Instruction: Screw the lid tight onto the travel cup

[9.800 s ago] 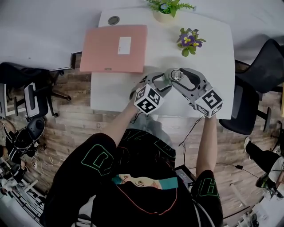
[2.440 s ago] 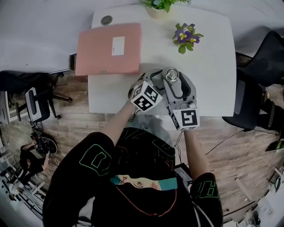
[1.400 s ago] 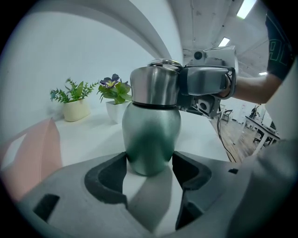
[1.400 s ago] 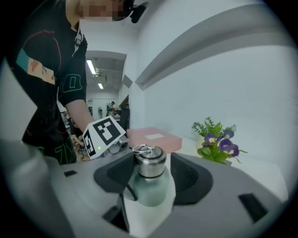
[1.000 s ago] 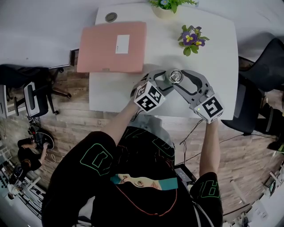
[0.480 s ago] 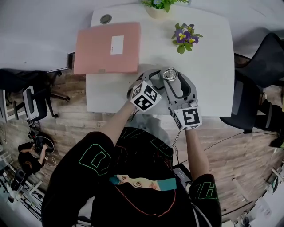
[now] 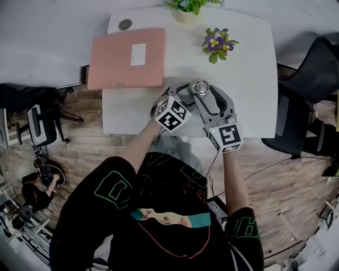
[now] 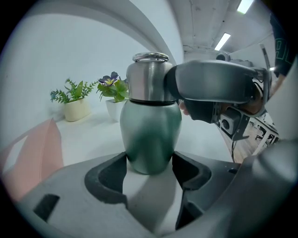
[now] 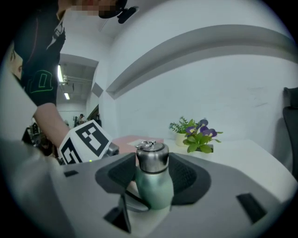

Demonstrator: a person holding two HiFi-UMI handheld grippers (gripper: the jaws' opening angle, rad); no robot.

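A green travel cup [image 8: 150, 135] with a steel lid [image 8: 148, 76] stands upright on the white table [image 7: 249, 79], near its front edge. My left gripper [image 8: 149, 168] is shut on the cup's lower body, its dark pads pressing both sides. My right gripper [image 9: 152, 163] comes in from the near right and is shut on the lid [image 9: 152, 158], a pad on each side. In the head view the lid [image 7: 200, 86] shows from above between the two grippers, and the cup's body is hidden under them.
A pink folder [image 7: 127, 57] lies at the table's back left. A pot of purple flowers [image 7: 216, 42] and a green plant pot [image 7: 186, 8] stand at the back. A black office chair [image 7: 307, 84] is to the right of the table.
The right gripper has swung round the lid: its marker cube moved from the cup's right towards me. The left gripper and the cup have kept still.
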